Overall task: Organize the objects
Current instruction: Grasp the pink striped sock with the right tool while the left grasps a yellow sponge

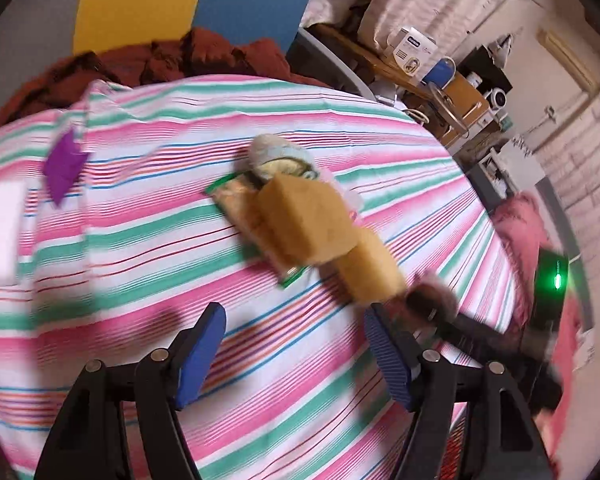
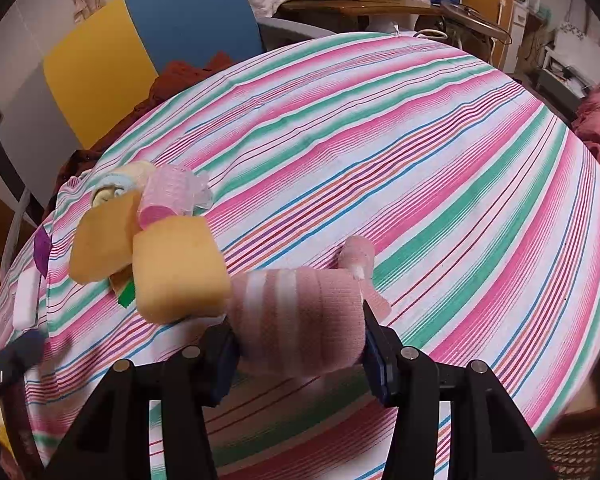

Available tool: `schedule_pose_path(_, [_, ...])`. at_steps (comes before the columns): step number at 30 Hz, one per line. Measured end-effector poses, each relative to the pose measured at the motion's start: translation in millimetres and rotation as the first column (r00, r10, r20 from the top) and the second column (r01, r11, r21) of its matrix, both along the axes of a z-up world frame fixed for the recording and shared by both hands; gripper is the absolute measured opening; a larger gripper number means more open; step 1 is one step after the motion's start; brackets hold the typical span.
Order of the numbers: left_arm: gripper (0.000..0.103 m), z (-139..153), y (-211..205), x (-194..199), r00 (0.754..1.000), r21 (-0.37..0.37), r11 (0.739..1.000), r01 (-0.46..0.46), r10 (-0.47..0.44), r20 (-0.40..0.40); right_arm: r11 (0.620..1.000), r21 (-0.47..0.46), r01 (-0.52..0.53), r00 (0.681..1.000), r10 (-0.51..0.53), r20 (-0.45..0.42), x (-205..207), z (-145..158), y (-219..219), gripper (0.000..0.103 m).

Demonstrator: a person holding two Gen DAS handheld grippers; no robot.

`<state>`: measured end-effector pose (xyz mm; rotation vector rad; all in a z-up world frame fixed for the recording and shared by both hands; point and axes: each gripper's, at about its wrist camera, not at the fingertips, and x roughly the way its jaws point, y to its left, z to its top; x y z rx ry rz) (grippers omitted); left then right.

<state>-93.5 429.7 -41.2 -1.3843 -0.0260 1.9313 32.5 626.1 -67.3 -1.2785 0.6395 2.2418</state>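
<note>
My right gripper is shut on a rolled pink-and-white striped sock, held just above the striped tablecloth. Left of it lies a pile: two yellow sponges, a pink hair roller, a rolled cloth and a green packet. In the left wrist view my left gripper is open and empty over the cloth, short of the same sponges, the green packet and the rolled cloth. The right gripper shows blurred at right.
A purple piece and a white block lie at the table's left side. A rust-red cloth lies behind the table. A cluttered wooden shelf stands beyond. A wicker basket rim shows at lower right.
</note>
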Motion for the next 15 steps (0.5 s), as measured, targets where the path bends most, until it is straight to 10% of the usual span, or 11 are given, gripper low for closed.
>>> schedule_pose_path(15, [0.077, -29, 78, -35, 0.997, -0.166, 0.986, -0.017, 0.004, -0.081, 0.999, -0.032, -0.014, 1.0, 0.014, 0.015, -14, -10, 3, 0.053])
